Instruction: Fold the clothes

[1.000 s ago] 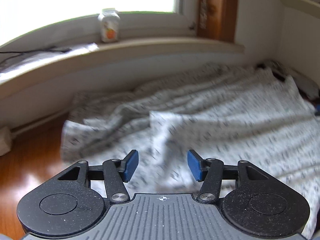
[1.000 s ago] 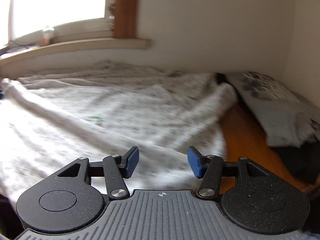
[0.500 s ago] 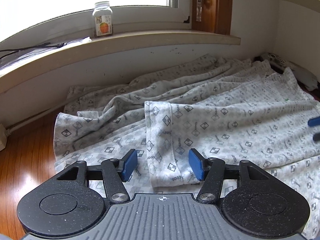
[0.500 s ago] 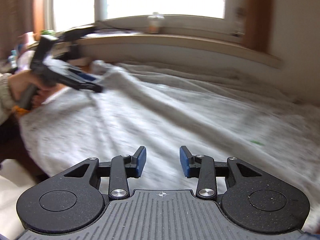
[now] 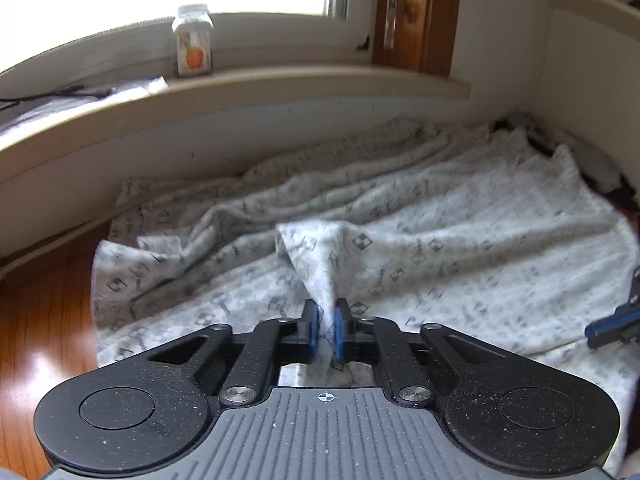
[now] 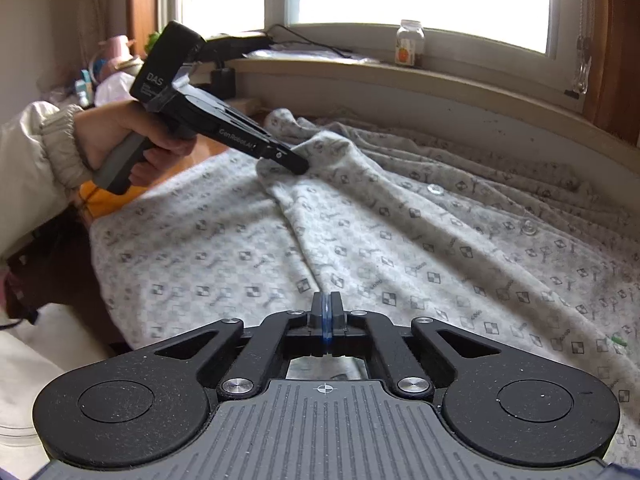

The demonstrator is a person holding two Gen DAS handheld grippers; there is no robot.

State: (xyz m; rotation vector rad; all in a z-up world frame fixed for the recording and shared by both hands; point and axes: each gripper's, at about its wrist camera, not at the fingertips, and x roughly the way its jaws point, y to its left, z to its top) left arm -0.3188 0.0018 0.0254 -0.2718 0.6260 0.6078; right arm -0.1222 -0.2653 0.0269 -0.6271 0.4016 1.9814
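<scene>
A pale grey patterned garment (image 5: pixel 440 248) with buttons lies spread and creased on a wooden surface below a window. My left gripper (image 5: pixel 326 332) has its jaws closing, and a raised fold of the cloth is pinched between the blue pads (image 5: pixel 312 330). In the right wrist view a hand (image 6: pixel 132 140) holds that left gripper (image 6: pixel 296 166) at the garment's (image 6: pixel 400 240) far left part. My right gripper (image 6: pixel 326 320) sits low over the near edge with its pads pressed together; I see no cloth between them. It also shows at the right edge of the left wrist view, right gripper (image 5: pixel 596 332).
A small jar (image 5: pixel 193 42) stands on the windowsill (image 5: pixel 280 84) behind the garment. Bare wood (image 5: pixel 36 320) shows to the left. Dark items (image 5: pixel 612 188) lie in the far right corner. Clutter (image 6: pixel 112 68) and a pale sleeve (image 6: pixel 40 152) are at the left.
The left jaws have closed on a fold of the garment, which now stands up in a peak. The right gripper swung left across the garment and its jaws went from open to shut.
</scene>
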